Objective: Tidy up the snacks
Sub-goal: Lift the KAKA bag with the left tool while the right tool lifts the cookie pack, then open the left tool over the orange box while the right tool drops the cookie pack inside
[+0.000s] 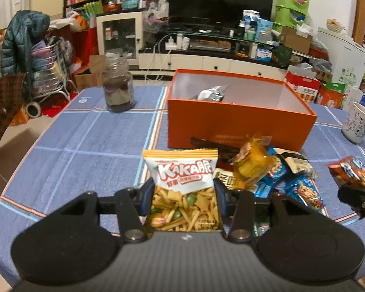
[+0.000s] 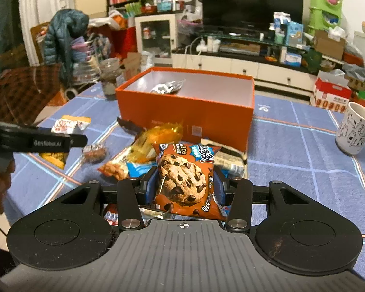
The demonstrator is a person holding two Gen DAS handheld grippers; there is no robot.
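In the left wrist view, the left tongs (image 1: 184,196) grasp the KAKA snack bag (image 1: 182,187) above the bench (image 1: 85,150), its long axis upright, top toward the orange box (image 1: 238,126).

In the right wrist view, the right tongs (image 2: 185,187) grasp the cookie packet (image 2: 186,180), lengthwise along the fingers. The carrying step seems in hand; next, each should go over the box and be released.

Orange box (image 1: 238,121), blue checked tablecloth (image 1: 85,133) — jar (image 1: 118,87) perhaps brown

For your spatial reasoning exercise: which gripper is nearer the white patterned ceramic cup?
Right. The right gripper, holding the cookie packet, sits closer to the cup; the left gripper is farther left, across the snack pile.
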